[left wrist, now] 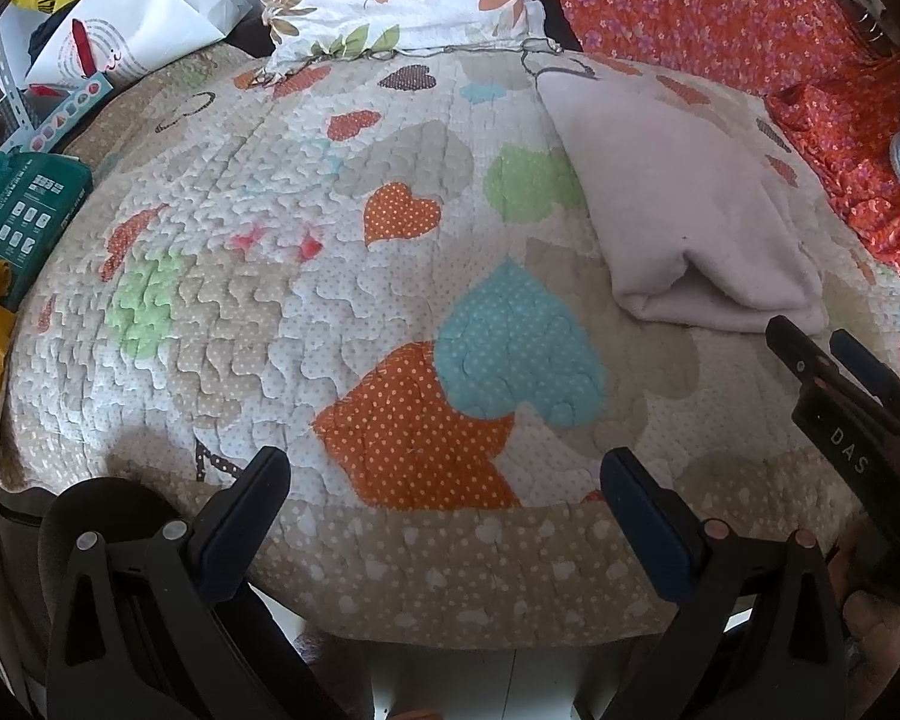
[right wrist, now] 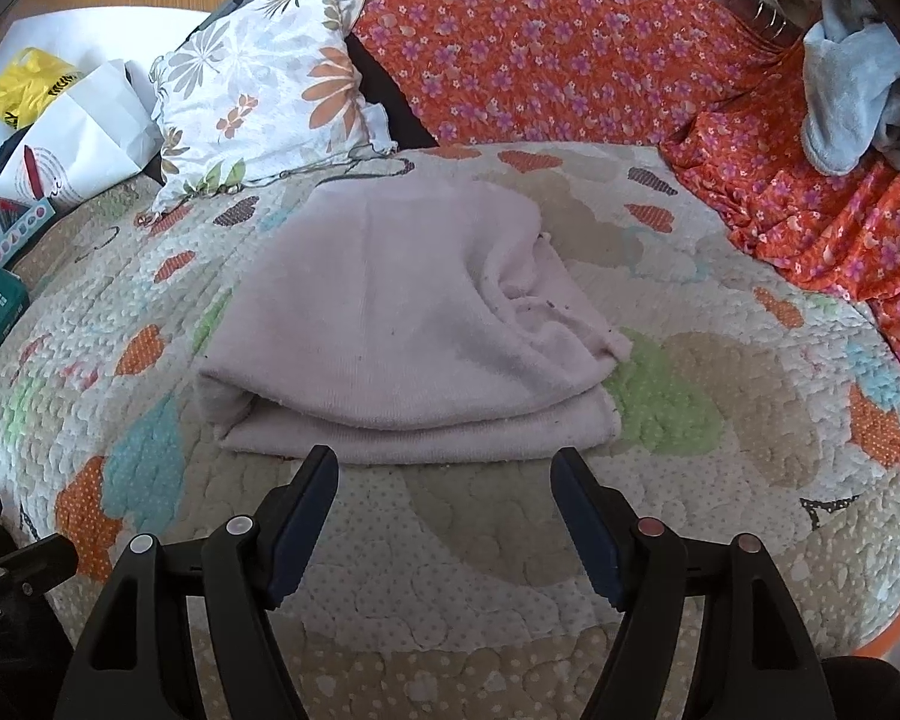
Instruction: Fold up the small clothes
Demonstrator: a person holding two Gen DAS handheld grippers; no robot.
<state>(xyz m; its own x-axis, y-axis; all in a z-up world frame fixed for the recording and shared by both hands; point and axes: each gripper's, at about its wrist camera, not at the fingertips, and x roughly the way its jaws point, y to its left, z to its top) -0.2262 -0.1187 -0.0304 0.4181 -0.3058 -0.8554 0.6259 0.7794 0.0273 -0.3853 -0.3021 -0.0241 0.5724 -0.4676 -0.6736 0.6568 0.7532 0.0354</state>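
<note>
A pale pink garment (right wrist: 402,324) lies folded in layers on the heart-patterned quilt (right wrist: 720,396); it also shows at the right in the left wrist view (left wrist: 684,210). My right gripper (right wrist: 444,462) is open and empty, its fingertips just short of the garment's near folded edge. My left gripper (left wrist: 444,468) is open and empty above the quilt's (left wrist: 258,276) front edge, left of the garment. The right gripper (left wrist: 810,342) appears at the right edge of the left wrist view, beside the garment's near corner.
A floral pillow (right wrist: 270,90) and an orange flowered sheet (right wrist: 570,60) lie behind the quilt. White and yellow bags (right wrist: 72,114) and a green box (left wrist: 24,204) sit at the left. Light blue cloth (right wrist: 852,102) is heaped at the far right.
</note>
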